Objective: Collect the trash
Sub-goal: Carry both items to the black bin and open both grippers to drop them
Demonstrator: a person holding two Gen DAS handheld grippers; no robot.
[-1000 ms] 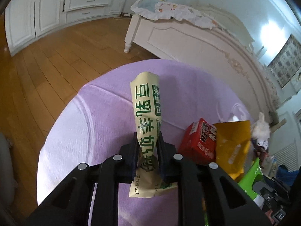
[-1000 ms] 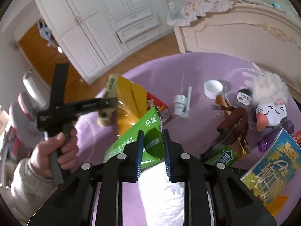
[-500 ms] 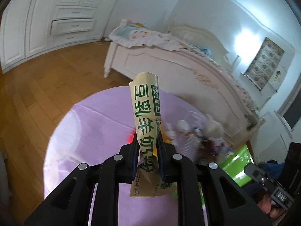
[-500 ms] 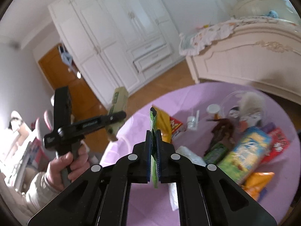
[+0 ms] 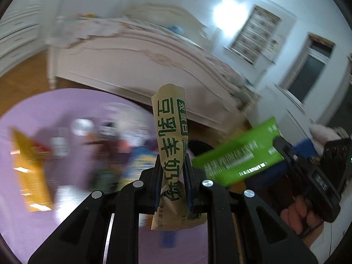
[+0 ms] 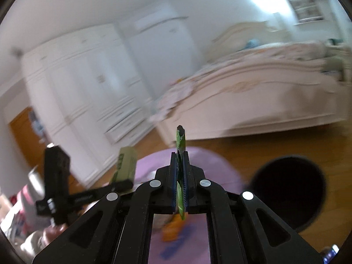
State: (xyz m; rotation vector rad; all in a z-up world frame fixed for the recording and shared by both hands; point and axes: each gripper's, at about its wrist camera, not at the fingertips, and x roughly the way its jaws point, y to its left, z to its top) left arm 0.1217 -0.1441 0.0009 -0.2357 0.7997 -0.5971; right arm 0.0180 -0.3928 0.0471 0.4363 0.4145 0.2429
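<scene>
we carry two pieces of trash at once. the crumpled tan carton (image 5: 170,151) with green lettering stands upright, pinched at its lower half by our left gripper (image 5: 172,176), whose jaws are clenched on it. the flat green wrapper (image 6: 180,142) sits edge-on in our right gripper (image 6: 180,176), the jaws clamped tight on it; from the left wrist view the same wrapper (image 5: 239,156) shows broadside, sticking out to the right.

a second ago both grippers hung low over the purple tablecloth (image 5: 55,110) among the remaining litter, and the right jaws were only then closing on the wrapper. since then both hands have lifted and swung away, so the table has slipped down and left and the white bed (image 5: 140,59) fills the background, all smeared by motion.

a dark round bin (image 6: 288,189) on the wooden floor (image 6: 253,149) now shows low right in the right wrist view. we judge pickup finished and the carry to the bin under way; neither piece is over it yet.
</scene>
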